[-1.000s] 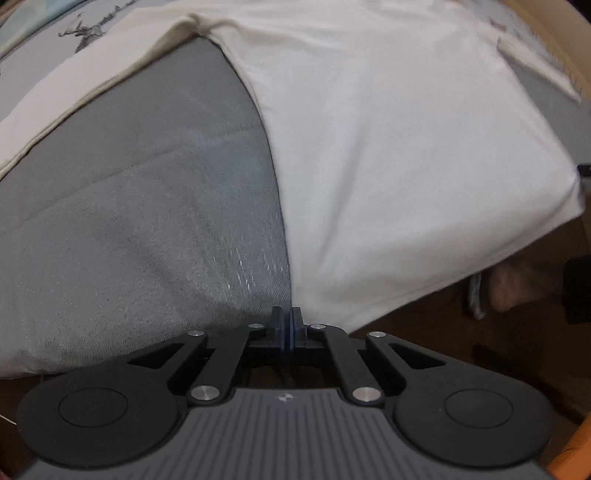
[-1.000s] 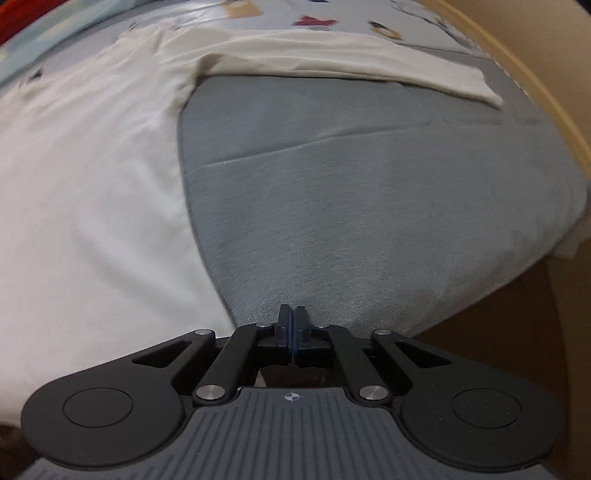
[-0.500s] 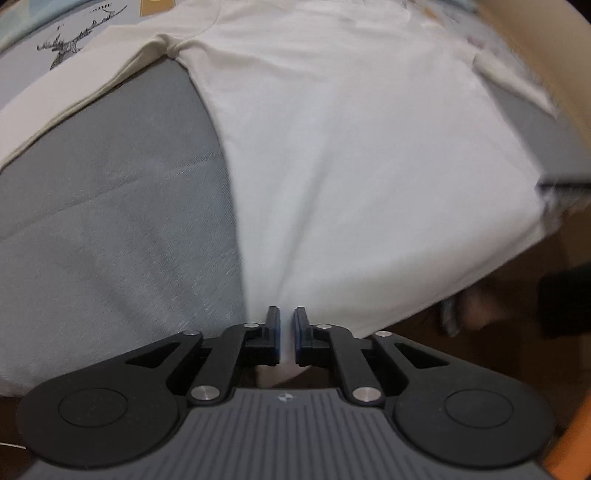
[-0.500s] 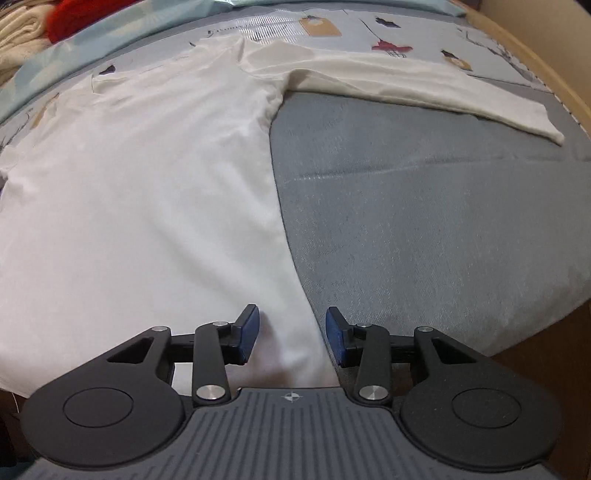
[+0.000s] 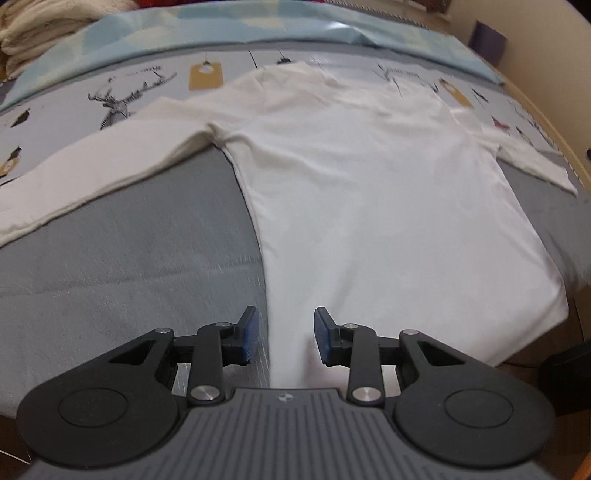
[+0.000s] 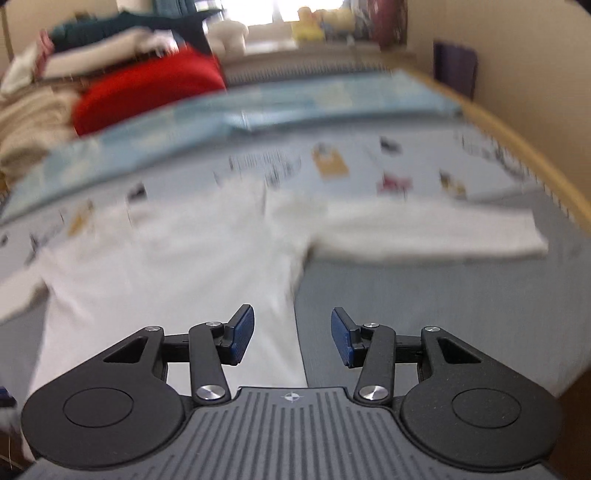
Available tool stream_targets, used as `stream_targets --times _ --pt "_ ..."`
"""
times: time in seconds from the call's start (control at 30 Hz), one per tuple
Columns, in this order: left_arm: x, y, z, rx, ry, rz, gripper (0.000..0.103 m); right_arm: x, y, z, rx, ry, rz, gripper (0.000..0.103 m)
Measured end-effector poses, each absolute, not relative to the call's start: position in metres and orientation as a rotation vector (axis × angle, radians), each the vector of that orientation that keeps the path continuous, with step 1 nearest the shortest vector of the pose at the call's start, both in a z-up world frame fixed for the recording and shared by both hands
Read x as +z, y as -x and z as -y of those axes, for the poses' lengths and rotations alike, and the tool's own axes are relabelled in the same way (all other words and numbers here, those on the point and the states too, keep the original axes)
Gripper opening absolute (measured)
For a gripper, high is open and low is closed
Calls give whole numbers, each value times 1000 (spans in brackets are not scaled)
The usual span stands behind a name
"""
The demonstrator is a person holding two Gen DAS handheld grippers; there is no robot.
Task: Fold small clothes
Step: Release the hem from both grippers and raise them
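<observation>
A white long-sleeved shirt (image 5: 369, 192) lies flat on the bed, sleeves spread to both sides, hem toward me. It also shows blurred in the right wrist view (image 6: 177, 266). My left gripper (image 5: 283, 334) is open and empty, above the shirt's left bottom corner. My right gripper (image 6: 292, 334) is open and empty, above the shirt's right side edge near the hem. The right sleeve (image 6: 424, 232) stretches away to the right.
The shirt lies on a grey sheet (image 5: 129, 251), with a printed light-blue cover (image 5: 147, 81) behind it. Piled clothes, among them a red garment (image 6: 147, 88) and cream knitwear (image 5: 33, 33), lie at the back left. A wooden bed edge (image 6: 517, 147) runs along the right.
Both grippers have opened from shut. Both have tilted up and drawn back, so more of the shirt and bed shows; the right view is blurred with motion.
</observation>
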State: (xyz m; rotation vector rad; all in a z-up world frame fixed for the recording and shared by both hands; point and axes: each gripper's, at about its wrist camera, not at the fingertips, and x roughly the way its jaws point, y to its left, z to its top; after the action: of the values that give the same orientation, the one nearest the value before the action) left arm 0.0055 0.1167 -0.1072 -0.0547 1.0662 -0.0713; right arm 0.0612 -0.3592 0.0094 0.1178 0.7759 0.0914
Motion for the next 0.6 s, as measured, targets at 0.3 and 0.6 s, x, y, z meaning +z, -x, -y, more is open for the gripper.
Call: stream_targets --times 0.3,0.6 --pt "-90 0 -146 134 91 -914 59 3 -77 361 -21 -176 -627 50" --pt "-56 -63 -254 437 167 -728 63 -2 -103 333 30 -256 -665 50"
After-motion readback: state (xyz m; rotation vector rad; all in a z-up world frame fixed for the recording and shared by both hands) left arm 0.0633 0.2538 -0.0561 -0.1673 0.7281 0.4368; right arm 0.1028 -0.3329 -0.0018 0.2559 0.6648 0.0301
